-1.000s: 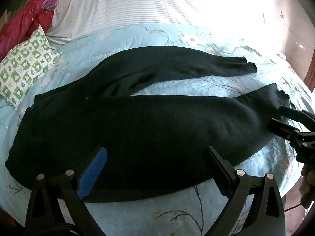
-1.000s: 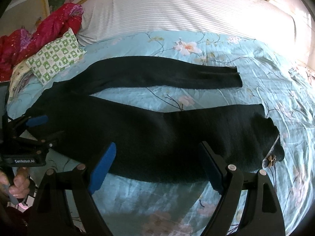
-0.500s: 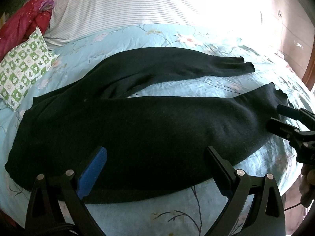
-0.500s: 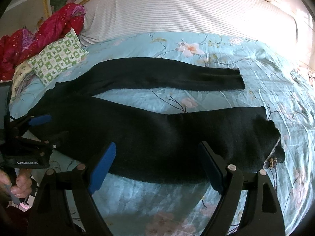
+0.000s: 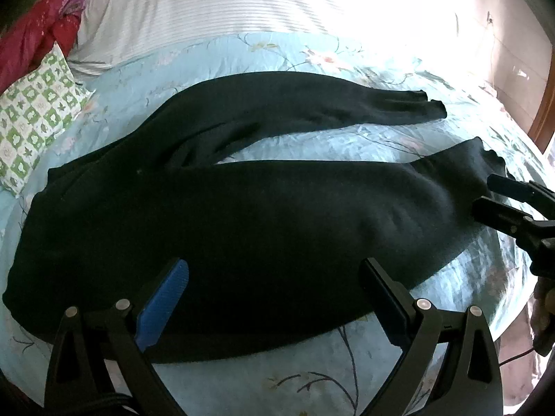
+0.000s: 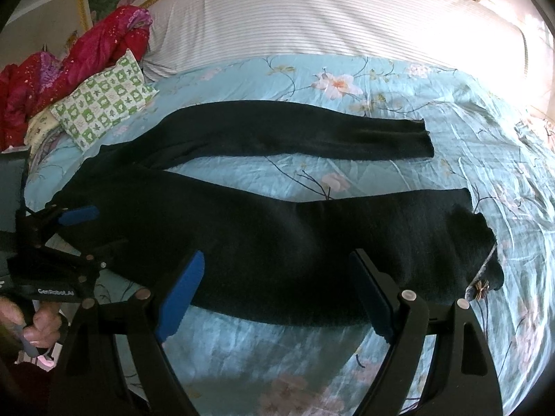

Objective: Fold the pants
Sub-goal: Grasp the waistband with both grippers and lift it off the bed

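Black pants point(image 5: 242, 215) lie spread flat on the light blue floral bedspread point(image 5: 347, 374), waist at the left, two legs running right and parted. They also show in the right wrist view point(image 6: 295, 228). My left gripper point(image 5: 274, 277) is open and empty, hovering over the near edge of the near leg, close to the waist. My right gripper point(image 6: 277, 270) is open and empty over the near leg's lower half. The right gripper also shows in the left wrist view point(image 5: 485, 197), by the near leg's cuff. The left gripper shows in the right wrist view point(image 6: 86, 232), at the waist.
A green and white checked pillow point(image 6: 100, 111) and a red quilt point(image 6: 69, 59) lie at the back left. A white striped sheet point(image 6: 312, 20) covers the far half of the bed. The bed's near edge point(image 5: 513, 319) runs below my grippers.
Both grippers have drifted slightly closer to the pants. The pants have not moved and both grippers stay open.
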Available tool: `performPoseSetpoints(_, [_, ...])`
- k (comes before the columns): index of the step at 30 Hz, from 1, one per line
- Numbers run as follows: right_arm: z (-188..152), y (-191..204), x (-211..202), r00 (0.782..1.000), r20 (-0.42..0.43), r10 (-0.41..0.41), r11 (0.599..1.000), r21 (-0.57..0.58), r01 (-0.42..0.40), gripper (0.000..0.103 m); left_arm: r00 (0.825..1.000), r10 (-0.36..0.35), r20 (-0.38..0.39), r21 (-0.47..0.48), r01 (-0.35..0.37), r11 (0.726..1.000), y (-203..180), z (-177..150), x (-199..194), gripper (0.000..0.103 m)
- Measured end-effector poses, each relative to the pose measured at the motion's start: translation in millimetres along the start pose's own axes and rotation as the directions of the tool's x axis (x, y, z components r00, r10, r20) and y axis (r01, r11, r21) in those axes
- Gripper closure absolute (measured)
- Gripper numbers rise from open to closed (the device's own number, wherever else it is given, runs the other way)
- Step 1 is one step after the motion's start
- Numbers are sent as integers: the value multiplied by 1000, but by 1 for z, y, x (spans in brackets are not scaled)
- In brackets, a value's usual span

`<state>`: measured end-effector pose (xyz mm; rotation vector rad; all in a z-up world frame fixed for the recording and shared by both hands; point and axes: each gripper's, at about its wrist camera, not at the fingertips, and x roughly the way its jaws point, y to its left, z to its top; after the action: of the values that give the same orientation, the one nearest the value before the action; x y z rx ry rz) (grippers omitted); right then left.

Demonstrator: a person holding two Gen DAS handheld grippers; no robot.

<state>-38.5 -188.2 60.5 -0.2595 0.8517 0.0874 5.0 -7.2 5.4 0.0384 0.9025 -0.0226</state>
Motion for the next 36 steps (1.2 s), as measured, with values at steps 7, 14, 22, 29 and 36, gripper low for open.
performPoseSetpoints(7, [11,-16,4,999,-12,42,998,51,-42,18,1000,2,-9,12,-2,1000,8,16,6,4])
performPoseSetpoints(14, [41,-37,11,999,-18,36,998,59,-35,18,1000,25,-11,75,-24,997,13,53,19,4])
performPoseSetpoints(22, [86,-81,26,997,-28,70,989,133,-66,18,1000,12,-10,115,-11,993,28,114,40,4])
performPoseSetpoints(29, [120,-123,46,995,-45,90,976,204,-79,18,999,41,23,203,-45,978,34,168,64,4])
performPoseSetpoints(36, [138,-161,77,994,-71,81,961,272,-59,18,999,25,-47,215,-15,976,36,200,107,4])
